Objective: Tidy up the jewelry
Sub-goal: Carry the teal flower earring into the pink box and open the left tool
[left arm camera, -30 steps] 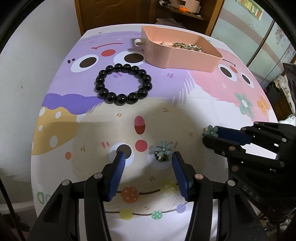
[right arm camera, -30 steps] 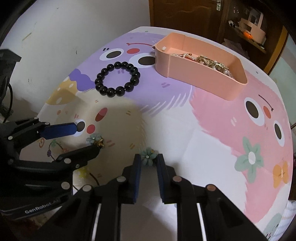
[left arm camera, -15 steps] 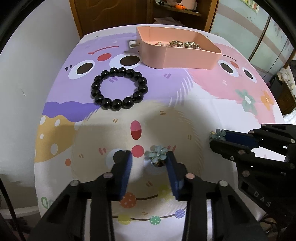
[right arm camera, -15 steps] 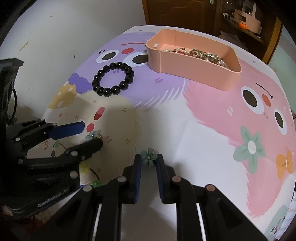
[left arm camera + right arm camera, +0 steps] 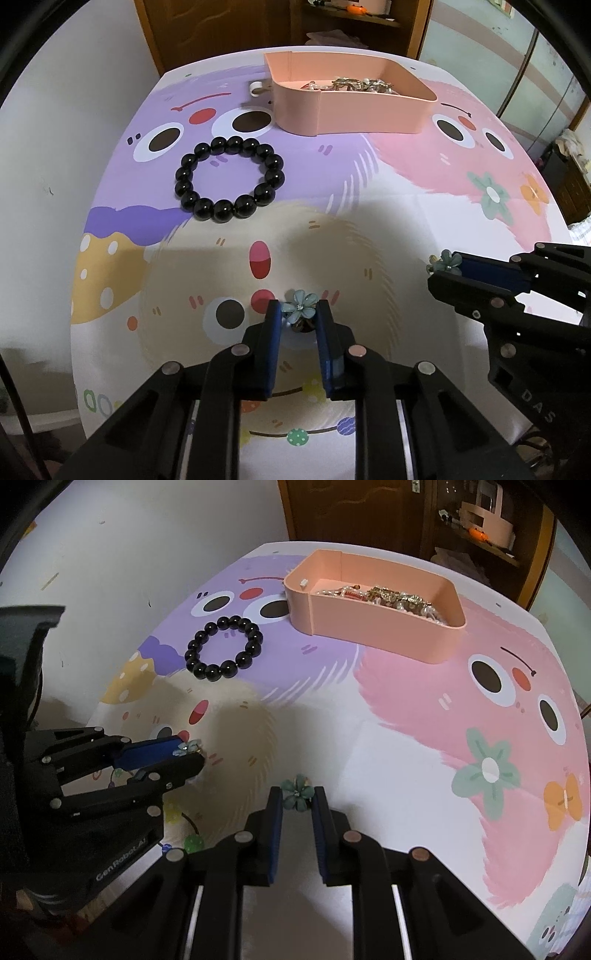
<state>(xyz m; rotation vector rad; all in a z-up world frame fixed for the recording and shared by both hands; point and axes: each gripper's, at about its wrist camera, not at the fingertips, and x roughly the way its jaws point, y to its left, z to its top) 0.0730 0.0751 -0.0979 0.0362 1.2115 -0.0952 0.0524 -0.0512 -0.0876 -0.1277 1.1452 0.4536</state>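
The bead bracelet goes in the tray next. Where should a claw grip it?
Pinch across one section of the bracelet, one finger inside the ring and one outside, coming from above. It lies flat with an open centre, and the near side faces the claws.

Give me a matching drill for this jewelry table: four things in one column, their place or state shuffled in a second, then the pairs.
Things
1. black bead bracelet
2. pink tray
3. left gripper
4. right gripper

Place or state
A. shut on a dark green flower piece
B. lying loose on the purple print
C. shut on a light blue flower piece
D. holding a heap of gold and pearl jewelry

Pairs: 1-B, 2-D, 3-C, 4-A
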